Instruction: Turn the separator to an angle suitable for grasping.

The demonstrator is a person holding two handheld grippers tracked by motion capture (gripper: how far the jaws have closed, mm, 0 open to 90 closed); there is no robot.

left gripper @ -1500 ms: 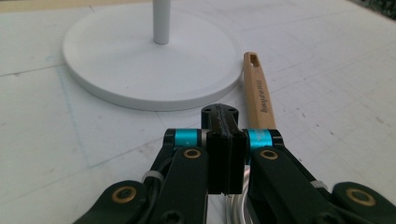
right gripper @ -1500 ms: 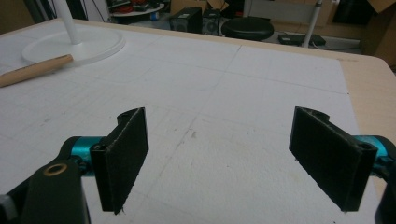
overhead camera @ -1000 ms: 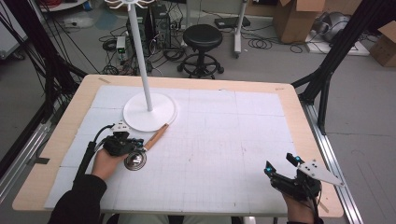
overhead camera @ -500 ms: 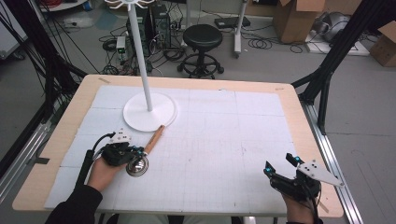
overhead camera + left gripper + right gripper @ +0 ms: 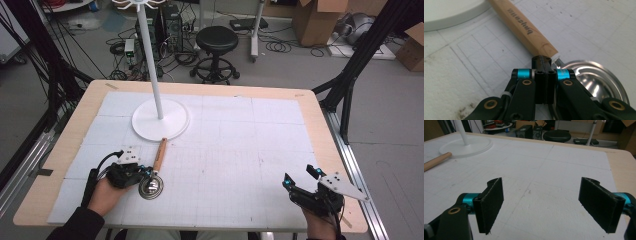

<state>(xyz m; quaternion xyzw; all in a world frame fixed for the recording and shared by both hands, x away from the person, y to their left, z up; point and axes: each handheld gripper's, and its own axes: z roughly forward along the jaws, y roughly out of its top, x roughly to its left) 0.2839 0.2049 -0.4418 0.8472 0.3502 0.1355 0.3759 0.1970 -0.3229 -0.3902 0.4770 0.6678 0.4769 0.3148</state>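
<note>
White gridded matting covers the wooden counter [image 5: 80,115], with a black stool [image 5: 216,40] and tangled cables on the grey floor beyond it. Near the counter's far left stands a white stand with a round flat base [image 5: 161,120] and a thin upright pole. A small metal strainer with a light wooden handle [image 5: 159,156] lies on the mat just in front of that base, the handle's far end close to the base rim and the shiny round bowl [image 5: 596,80] toward the person.

At the near left, the left gripper [image 5: 146,172] sits low over the mat, its jaws clenched tight together right at the spot where the wooden handle meets the bowl; whether they pinch the metal neck there cannot be told. At the near right, well apart from the strainer, the right gripper [image 5: 547,202] rests released, its jaws wide apart over bare mat.
</note>
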